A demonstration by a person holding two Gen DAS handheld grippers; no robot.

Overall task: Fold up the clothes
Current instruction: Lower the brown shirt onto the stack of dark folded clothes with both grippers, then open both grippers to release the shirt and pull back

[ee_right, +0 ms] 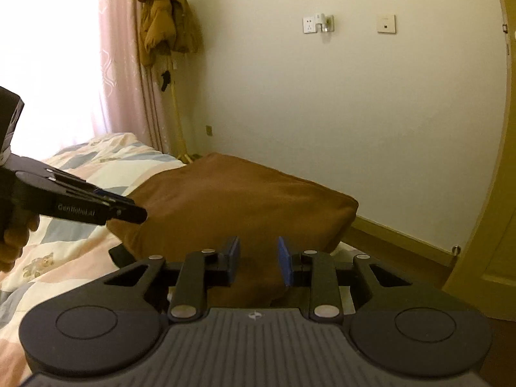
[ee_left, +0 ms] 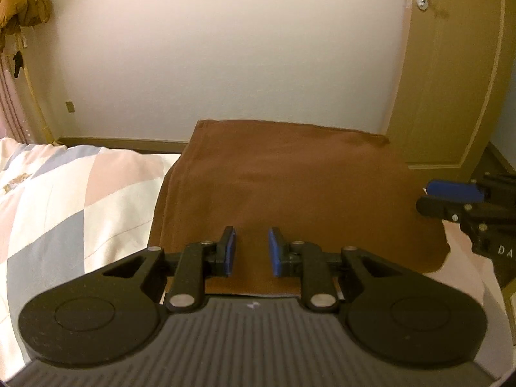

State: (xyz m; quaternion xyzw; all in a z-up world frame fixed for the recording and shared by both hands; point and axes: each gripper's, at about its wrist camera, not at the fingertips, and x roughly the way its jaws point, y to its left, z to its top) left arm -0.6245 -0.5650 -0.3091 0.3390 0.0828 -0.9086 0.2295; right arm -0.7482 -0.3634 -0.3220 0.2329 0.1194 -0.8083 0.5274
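- Item: brown garment (ee_left: 290, 193), spread flat over the foot of the bed (ee_left: 64, 200), on the patchwork bedding. It appears already folded to a rough rectangle; how many layers it has cannot be told.
- Left gripper (ee_left: 251, 251): jaws parted by a moderate gap, blue pads (ee_left: 230, 251) bare, nothing held. It hovers at the near hem of the garment.
- Right gripper (ee_right: 258, 261): jaws likewise parted and empty, poised at the near right portion of the cloth. In the left wrist view it shows at the right edge, its state unreadable from there.
- Risk, partial pinch: closing on the top layer alone would likely peel the stack apart instead of lifting it whole.
- Risk, uneven lift: if one side rises ahead of the other, the fold line would probably run askew.
- Risk, overhang: the far right corner of the garment sits at the bed's corner, near the drop to the floor (ee_right: 403, 242); a push forward could slide it off.
- Risk, collision: the two tools are near each other over the near hem; converging paths may clash.
- Edges: wall (ee_left: 225, 64) beyond the far hem; door (ee_left: 451, 80) close on the right.
- Open room: bare bedding to the left offers the widest clearance; space above is unobstructed.
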